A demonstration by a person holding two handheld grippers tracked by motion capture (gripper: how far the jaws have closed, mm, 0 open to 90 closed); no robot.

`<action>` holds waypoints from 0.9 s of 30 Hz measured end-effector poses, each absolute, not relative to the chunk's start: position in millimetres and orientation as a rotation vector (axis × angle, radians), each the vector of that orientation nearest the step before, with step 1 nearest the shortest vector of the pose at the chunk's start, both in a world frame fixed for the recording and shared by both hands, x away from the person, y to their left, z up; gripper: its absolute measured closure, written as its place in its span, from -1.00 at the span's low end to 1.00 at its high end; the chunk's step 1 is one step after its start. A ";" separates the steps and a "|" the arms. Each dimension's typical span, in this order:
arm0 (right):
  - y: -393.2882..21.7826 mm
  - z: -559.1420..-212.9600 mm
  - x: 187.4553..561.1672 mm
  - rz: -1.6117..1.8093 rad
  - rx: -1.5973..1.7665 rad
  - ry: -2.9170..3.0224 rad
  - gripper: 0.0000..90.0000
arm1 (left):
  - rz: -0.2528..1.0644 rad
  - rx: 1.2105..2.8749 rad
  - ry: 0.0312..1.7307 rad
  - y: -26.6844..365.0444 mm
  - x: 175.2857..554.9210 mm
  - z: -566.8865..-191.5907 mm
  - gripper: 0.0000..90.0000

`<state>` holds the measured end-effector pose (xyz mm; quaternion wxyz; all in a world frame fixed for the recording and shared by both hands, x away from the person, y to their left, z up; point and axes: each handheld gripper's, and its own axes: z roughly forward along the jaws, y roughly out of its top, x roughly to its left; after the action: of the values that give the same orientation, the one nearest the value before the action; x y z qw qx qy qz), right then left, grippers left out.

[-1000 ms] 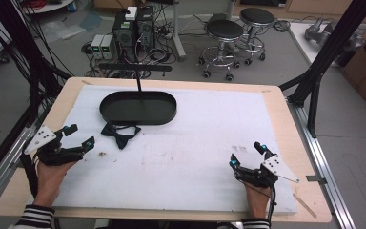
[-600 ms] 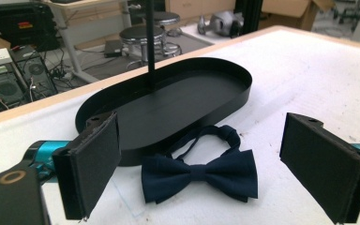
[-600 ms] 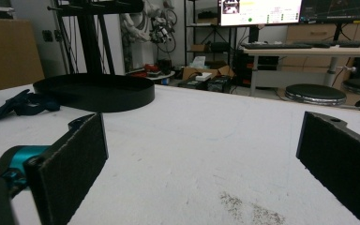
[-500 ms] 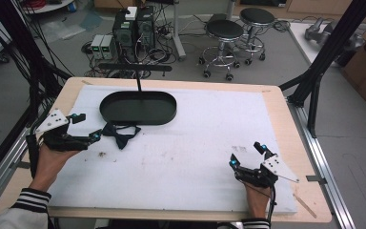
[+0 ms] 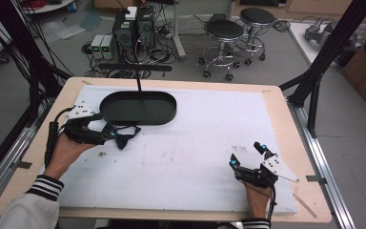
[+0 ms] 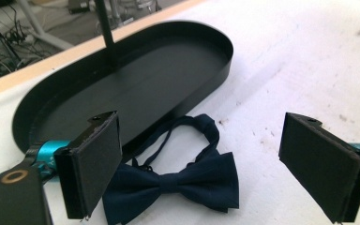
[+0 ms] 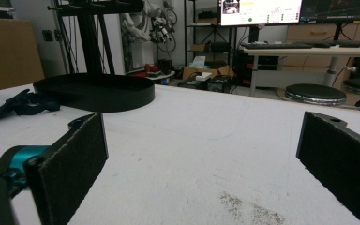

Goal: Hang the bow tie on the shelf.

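In the high view, a wooden table point(image 5: 286, 102) covered by a white mat point(image 5: 195, 143) is seen from above. A black oval metal tray point(image 5: 138, 107) with an upright black rod point(image 5: 137, 82) lies at the far left of the mat. A dark navy fabric bow tie point(image 5: 122, 138) lies on the mat just in front of the tray's near edge. The left gripper point(image 5: 106, 135) is held just left of the bow tie, its jaws spread apart towards it. The right gripper point(image 5: 247, 155) is held near the near right corner of the mat, jaws released and empty. The middle and right of the mat between the grippers lie bare.

In the left gripper view, the bow tie point(image 6: 178, 180) is shown close up, lying between the two spread black jaws, with its thin strap looped towards the tray point(image 6: 136, 79) and ending just beside the tray wall. No jaw is seen touching the fabric.

In the right gripper view, the jaws are seen wide apart over bare mat point(image 7: 206, 154). The tray point(image 7: 93, 91) and bow tie point(image 7: 21, 105) appear far off at the left.
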<state>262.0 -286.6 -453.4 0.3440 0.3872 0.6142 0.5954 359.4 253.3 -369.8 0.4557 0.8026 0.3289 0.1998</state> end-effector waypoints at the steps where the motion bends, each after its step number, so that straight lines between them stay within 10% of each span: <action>1: -286.6 -453.4 262.0 1.546 1.006 1.596 -0.97 | 0.486 1.993 0.818 250.9 360.7 -370.4 -0.67; 27: -287.2 -453.5 262.6 1.544 0.999 1.592 -0.97 | 0.399 2.319 0.872 196.5 398.0 -393.8 -0.31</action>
<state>262.6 -287.2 -453.5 0.3474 0.3852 0.6137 0.5952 398.0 196.5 -393.8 0.3110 0.8783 0.3301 0.1512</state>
